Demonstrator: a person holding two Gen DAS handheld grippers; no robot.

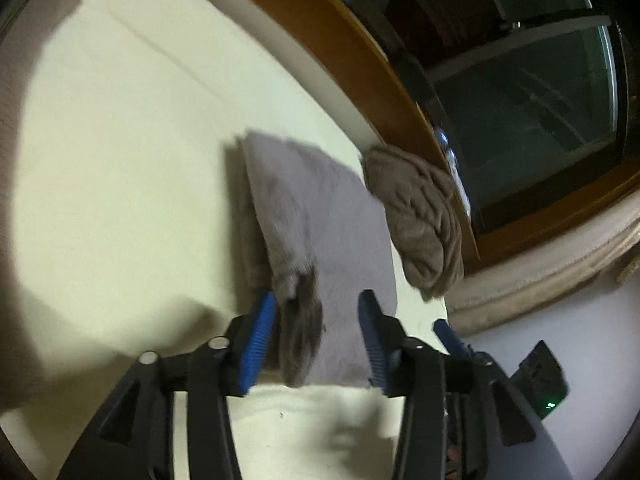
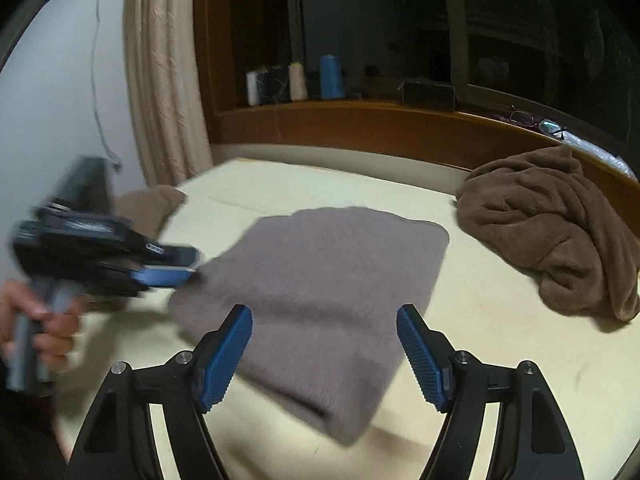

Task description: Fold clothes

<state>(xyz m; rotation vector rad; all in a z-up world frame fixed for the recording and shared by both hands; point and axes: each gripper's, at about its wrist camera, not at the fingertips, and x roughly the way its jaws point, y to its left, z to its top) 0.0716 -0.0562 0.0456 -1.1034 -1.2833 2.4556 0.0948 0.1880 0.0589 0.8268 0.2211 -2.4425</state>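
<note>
A grey garment (image 1: 340, 216) (image 2: 320, 272) lies folded into a rough rectangle on the cream mattress (image 1: 120, 160) (image 2: 488, 344). My left gripper (image 1: 316, 320) stands open at the garment's near edge, where a loose bunched corner of cloth rests against the left pad without being pinched. The right wrist view shows this gripper (image 2: 168, 276) at the garment's left edge, blurred, in a person's hand. My right gripper (image 2: 326, 356) hovers open over the garment's near part with nothing between its fingers. A crumpled brown garment (image 1: 420, 220) (image 2: 552, 224) lies beside the folded one.
A wooden ledge (image 2: 360, 124) runs along the mattress's far side under a dark window, carrying thread spools (image 2: 296, 80) and glasses (image 2: 536, 120). A beige curtain (image 2: 160, 80) hangs at the left. Another brown cloth (image 2: 152, 204) lies at the mattress's far left corner.
</note>
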